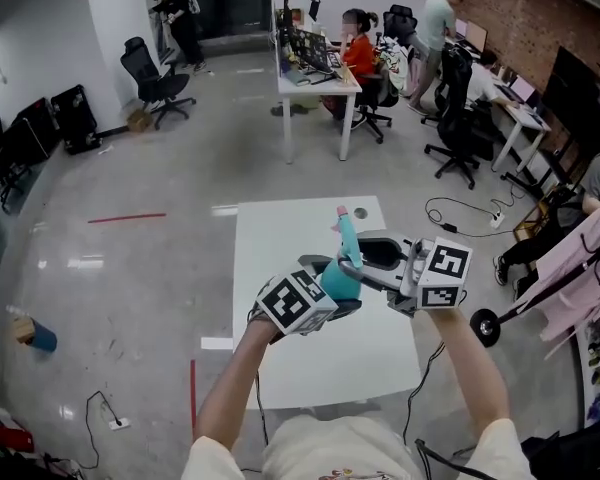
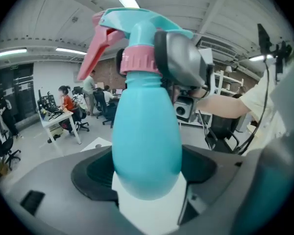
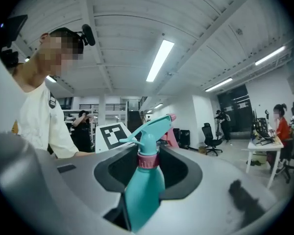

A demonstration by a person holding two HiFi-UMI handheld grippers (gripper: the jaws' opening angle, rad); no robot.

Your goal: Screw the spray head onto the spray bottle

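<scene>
**Item:** spray bottle (image 2: 146,146), teal plastic. The spray head (image 2: 137,26) sits on its neck, with a pink trigger and a ribbed pink collar (image 2: 139,58).

**Location:** held upright in the air above the white worktop (image 1: 280,238), between both tools.

**Left gripper** (image 1: 332,296): fingers (image 2: 49,177) closed on the round body.

**Right gripper** (image 1: 375,268): fingers (image 2: 182,58) closed at the neck, against the collar.

**Handling (judged):**
- Light and probably empty.
- Thin-walled, so it gives under a hard squeeze.
- The smooth, egg-shaped body may spin or slip.
- Hold the widest part of the body and turn by the ribbed collar, never by the trigger.

**Not seen:**
- The threads, and how far the collar has been screwed home.
- The bottle base, buried between the left fingers.
- Any contents, as the wall is opaque.
</scene>
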